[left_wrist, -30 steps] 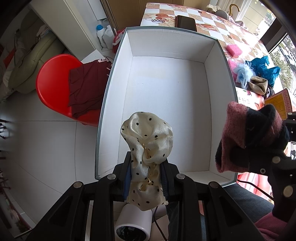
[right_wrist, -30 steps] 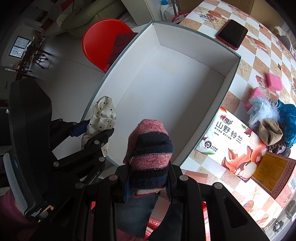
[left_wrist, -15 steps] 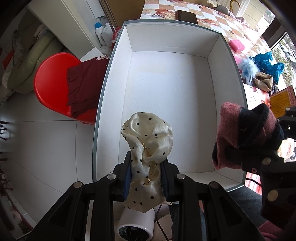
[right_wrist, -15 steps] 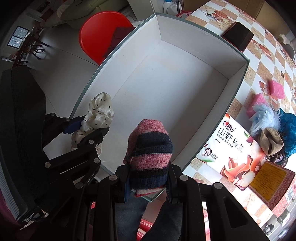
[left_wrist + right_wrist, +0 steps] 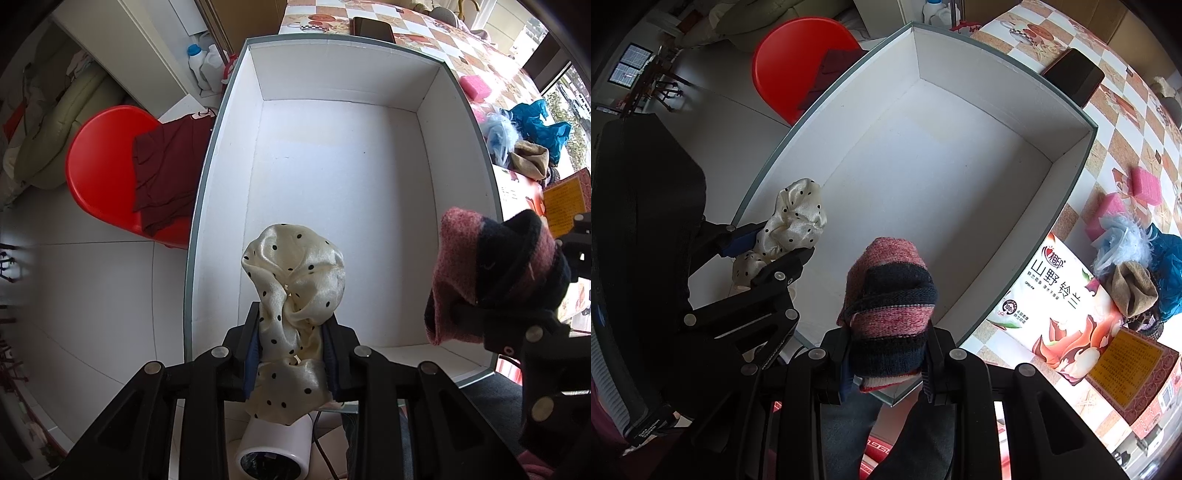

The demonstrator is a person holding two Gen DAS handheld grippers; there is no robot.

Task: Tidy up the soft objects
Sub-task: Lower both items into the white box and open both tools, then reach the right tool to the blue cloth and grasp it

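Observation:
My left gripper [image 5: 293, 332] is shut on a cream polka-dot scarf [image 5: 295, 280], held over the near end of a large white box [image 5: 332, 92] with a grey rim. The scarf also shows in the right wrist view [image 5: 792, 225]. My right gripper [image 5: 888, 354] is shut on a pink and navy striped knit sock [image 5: 890, 295], held above the box's near right corner. The sock also shows at the right of the left wrist view [image 5: 491, 273]. The box [image 5: 1071, 155] holds nothing inside.
A red chair [image 5: 99, 173] with a maroon cloth [image 5: 162, 173] stands left of the box. On the checkered table [image 5: 1126, 92] lie pink sponges [image 5: 1145, 184], a blue and tan pile of soft things [image 5: 1137, 273], a tissue pack [image 5: 1060, 302] and a phone [image 5: 1073, 75].
Both grippers have moved forward over the near end of the box, still holding the scarf and the sock.

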